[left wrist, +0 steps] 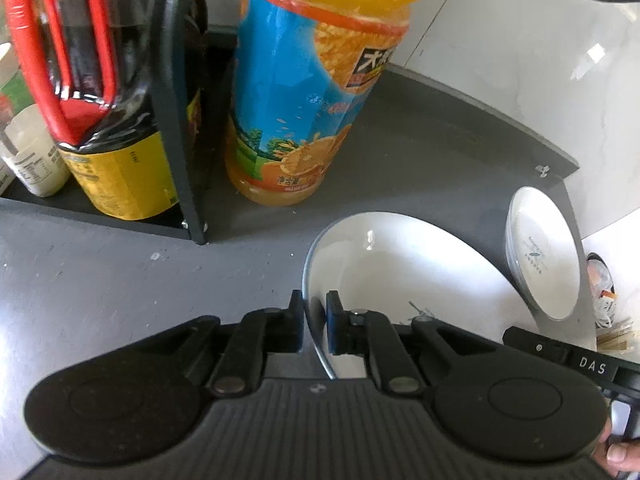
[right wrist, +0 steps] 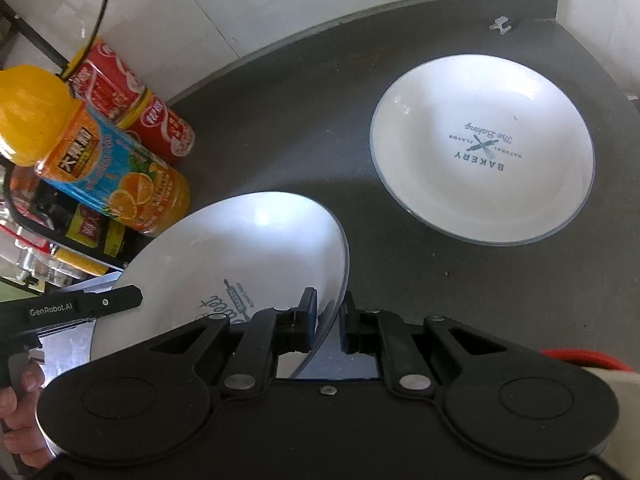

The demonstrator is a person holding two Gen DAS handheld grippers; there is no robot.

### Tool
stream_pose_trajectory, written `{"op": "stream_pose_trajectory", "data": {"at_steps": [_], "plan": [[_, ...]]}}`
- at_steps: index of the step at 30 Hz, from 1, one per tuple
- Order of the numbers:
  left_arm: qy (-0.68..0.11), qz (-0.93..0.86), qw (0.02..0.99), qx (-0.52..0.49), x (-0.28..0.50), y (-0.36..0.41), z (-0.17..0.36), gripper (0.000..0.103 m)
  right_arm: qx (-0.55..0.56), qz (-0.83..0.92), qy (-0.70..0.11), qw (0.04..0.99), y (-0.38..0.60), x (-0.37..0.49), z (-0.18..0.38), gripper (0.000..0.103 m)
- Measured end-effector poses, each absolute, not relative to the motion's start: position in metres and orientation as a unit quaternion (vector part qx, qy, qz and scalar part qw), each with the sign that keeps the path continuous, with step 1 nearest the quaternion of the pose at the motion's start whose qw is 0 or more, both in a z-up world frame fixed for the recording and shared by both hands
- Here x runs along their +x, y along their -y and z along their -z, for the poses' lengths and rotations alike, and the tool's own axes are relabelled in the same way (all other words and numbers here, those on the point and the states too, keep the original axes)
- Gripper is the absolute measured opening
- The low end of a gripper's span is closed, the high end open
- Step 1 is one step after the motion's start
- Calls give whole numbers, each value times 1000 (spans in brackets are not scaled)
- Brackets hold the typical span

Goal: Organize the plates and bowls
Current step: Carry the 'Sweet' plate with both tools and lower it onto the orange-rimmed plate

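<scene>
Right wrist view shows the right gripper (right wrist: 329,322) closed narrow on the rim of a white bowl (right wrist: 240,256); one pad is inside the rim and the other is outside. The bowl is tilted, and it looks lifted from the dark counter (right wrist: 320,120). The left gripper (left wrist: 314,320) pinches the opposite rim in the same way, so both tools hold the same bowl. A second white plate (right wrist: 484,148), with bakery print, lies flat on the counter at about 1 o'clock from the right gripper, well apart from the bowl. An orange juice bottle (right wrist: 116,172) stands at 10 o'clock, near the bowl's far edge.

I judge the bowl is glazed ceramic: stiff, rather heavy, slippery and breakable. A thin rim gives little surface to the pads, so the grip on two opposite sides seems sensible. It should be kept level and put down softly, without knocking the bottle or the plate.
</scene>
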State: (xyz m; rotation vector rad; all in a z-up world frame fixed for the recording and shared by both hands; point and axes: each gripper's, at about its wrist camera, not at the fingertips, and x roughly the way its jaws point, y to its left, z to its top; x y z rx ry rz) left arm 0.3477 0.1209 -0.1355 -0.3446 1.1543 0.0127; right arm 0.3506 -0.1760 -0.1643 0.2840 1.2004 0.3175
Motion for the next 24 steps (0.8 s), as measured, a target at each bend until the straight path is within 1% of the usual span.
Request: {"op": "stream_pose_trajectory", "data": {"at_steps": [12,24], "plan": [[-522,-9,833,-185,320,-135,114,8,129,-176,-529,820,180,331,139,11],[-499,-44,840,-207,279,-166,90,9,93,-238,-507,823,150,310,115,12]]}}
